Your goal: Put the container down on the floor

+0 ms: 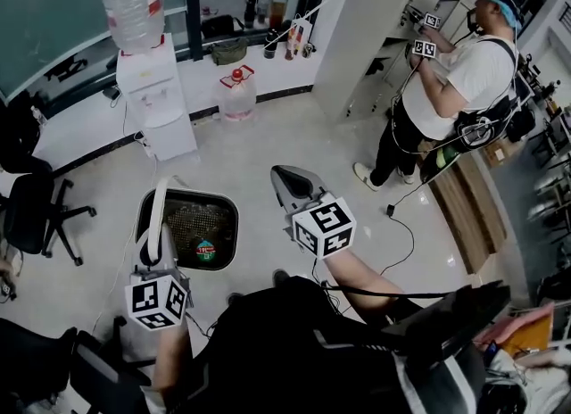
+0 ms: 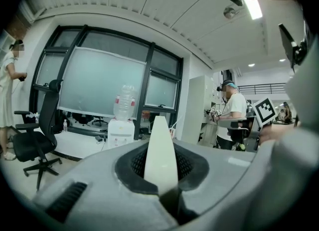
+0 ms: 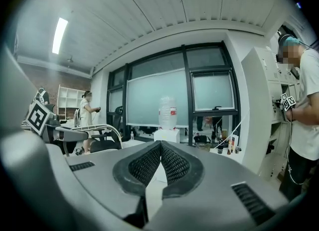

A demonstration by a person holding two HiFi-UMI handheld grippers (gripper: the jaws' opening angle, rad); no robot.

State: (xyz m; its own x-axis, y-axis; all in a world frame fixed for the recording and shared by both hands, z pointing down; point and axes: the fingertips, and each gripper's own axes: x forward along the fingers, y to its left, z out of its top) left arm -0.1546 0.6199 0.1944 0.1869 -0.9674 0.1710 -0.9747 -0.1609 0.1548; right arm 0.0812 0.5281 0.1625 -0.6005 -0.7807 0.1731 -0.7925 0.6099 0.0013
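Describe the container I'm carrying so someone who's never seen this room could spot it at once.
Start at the white water dispenser by the windows; just in front of it, towards the wearer, is a black mesh bin. Its white hoop handle is pinched by the fingers of the left gripper, and unlike the clear red-capped jug nearby it is dark and open-topped.

The room is lit brightly and evenly from a ceiling strip light, which is blown out to glare. Only soft shadows are cast on the floor. Strong fisheye bending and dark vignetted corners are seen in both gripper views.
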